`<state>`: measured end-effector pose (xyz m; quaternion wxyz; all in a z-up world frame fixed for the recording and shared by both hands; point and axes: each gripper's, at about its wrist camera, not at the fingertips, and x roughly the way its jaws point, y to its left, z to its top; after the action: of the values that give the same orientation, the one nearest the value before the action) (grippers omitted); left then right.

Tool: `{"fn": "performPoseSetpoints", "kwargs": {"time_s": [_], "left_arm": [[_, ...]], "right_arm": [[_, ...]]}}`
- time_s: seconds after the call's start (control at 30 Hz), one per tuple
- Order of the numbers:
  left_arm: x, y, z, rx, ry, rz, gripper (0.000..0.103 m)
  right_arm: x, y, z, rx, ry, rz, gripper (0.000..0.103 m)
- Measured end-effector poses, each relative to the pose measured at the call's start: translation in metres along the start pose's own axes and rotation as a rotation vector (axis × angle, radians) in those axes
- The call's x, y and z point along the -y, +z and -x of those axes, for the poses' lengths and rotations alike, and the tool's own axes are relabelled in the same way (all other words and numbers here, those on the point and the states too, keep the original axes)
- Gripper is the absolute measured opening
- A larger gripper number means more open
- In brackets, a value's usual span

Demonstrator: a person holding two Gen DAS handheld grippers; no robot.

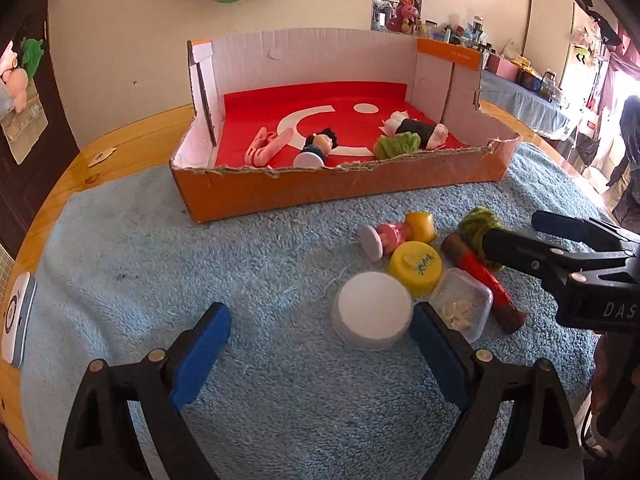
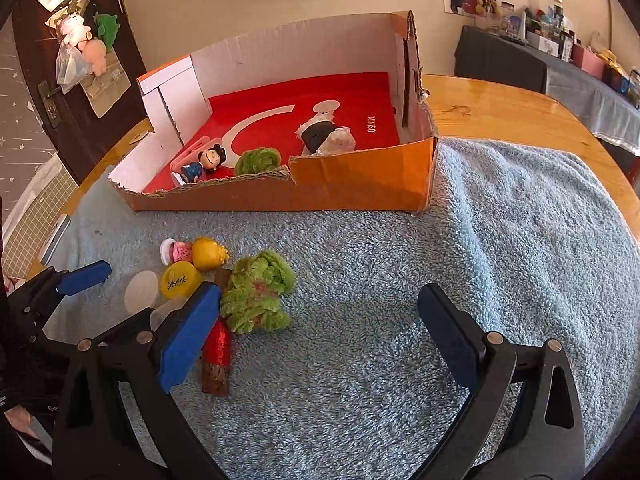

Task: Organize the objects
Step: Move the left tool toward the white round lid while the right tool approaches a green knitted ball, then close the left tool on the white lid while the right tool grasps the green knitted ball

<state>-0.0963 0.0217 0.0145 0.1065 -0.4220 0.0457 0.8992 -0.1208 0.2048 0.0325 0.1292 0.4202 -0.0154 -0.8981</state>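
Observation:
My left gripper [image 1: 320,354] hangs open over the blue towel [image 1: 200,264]. A white round container [image 1: 374,316] lies just ahead, close to its right finger. Behind it sit a yellow cap [image 1: 416,266], a clear small box [image 1: 464,308], a pink figure with a yellow head [image 1: 394,234] and a green fuzzy tree with a red-brown trunk [image 2: 256,296]. My right gripper [image 2: 320,332] is open too. Its left finger covers part of the trunk, and the green top lies ahead, just inside that finger. The orange cardboard box [image 1: 320,188] holds several toys.
The box stands at the far edge of the towel on a round wooden table [image 2: 500,112]. Inside it lie a pink clip [image 1: 264,146], a small boy figure [image 1: 318,148], a green fuzzy piece [image 1: 396,144] and a black-and-white plush [image 1: 416,130]. A white device [image 1: 18,316] lies at the left.

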Motion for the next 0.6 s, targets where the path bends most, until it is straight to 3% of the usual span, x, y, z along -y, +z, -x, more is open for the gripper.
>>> {"fn": "performPoseSetpoints", "kwargs": {"time_s": [0.17, 0.43, 0.6], "left_arm": [[-0.0008, 0.0053, -0.0024, -0.005, -0.016, -0.006, 0.086], [0.0009, 0.0063, 0.0010, 0.010, -0.036, -0.017, 0.066], [0.0021, 0.0063, 0.0019, 0.015, -0.047, -0.020, 0.060]], "right_arm": [[-0.0060, 0.0036, -0.0058, -0.020, 0.009, 0.028, 0.100], [-0.0083, 0.0058, -0.0098, -0.019, 0.046, 0.035, 0.099], [-0.0097, 0.0047, -0.0080, -0.011, 0.042, 0.046, 0.087]]}}
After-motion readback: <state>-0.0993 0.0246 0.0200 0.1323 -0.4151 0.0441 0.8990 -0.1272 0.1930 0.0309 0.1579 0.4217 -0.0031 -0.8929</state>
